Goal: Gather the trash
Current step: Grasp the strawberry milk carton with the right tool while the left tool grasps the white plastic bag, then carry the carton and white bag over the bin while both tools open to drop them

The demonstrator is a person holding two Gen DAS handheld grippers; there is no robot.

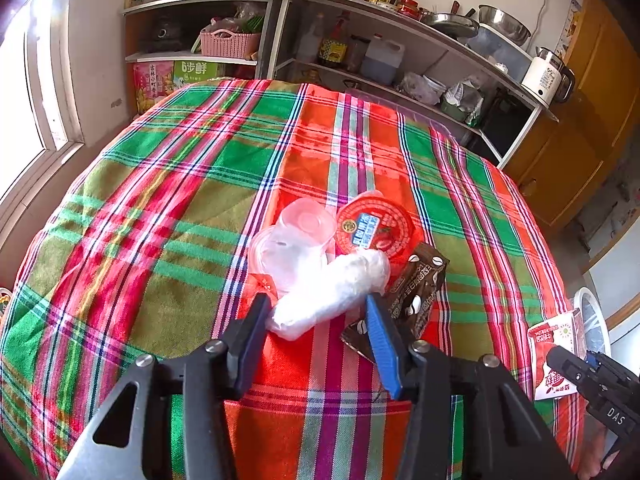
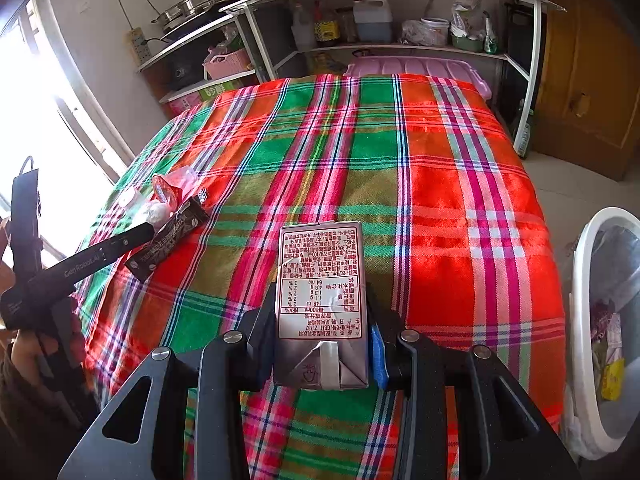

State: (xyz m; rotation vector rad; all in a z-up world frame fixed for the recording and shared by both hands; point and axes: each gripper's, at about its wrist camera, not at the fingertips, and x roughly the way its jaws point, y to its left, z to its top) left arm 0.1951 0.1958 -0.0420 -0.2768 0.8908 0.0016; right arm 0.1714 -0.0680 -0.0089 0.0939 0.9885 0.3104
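Note:
A crumpled white plastic wad (image 1: 332,292) lies on the plaid tablecloth (image 1: 200,200), and my left gripper (image 1: 318,300) is closed across it with both pads touching. Clustered around it are clear plastic cups (image 1: 296,236), a red-lidded jelly cup (image 1: 376,226) and a brown coffee packet (image 1: 420,292). My right gripper (image 2: 320,312) is shut on a small drink carton (image 2: 320,280), held just above the cloth with its printed side up. The same carton (image 1: 552,360) appears at the table's right edge in the left wrist view. The left gripper (image 2: 150,226) also shows at the wad (image 2: 158,212).
A white-rimmed bin (image 2: 580,280) lined with a bag and holding scraps stands just off the table's right side. Metal shelves (image 2: 400,44) with bottles and pots stand behind the table. A window (image 1: 24,100) is at the left and a wooden cabinet (image 1: 580,120) at the right.

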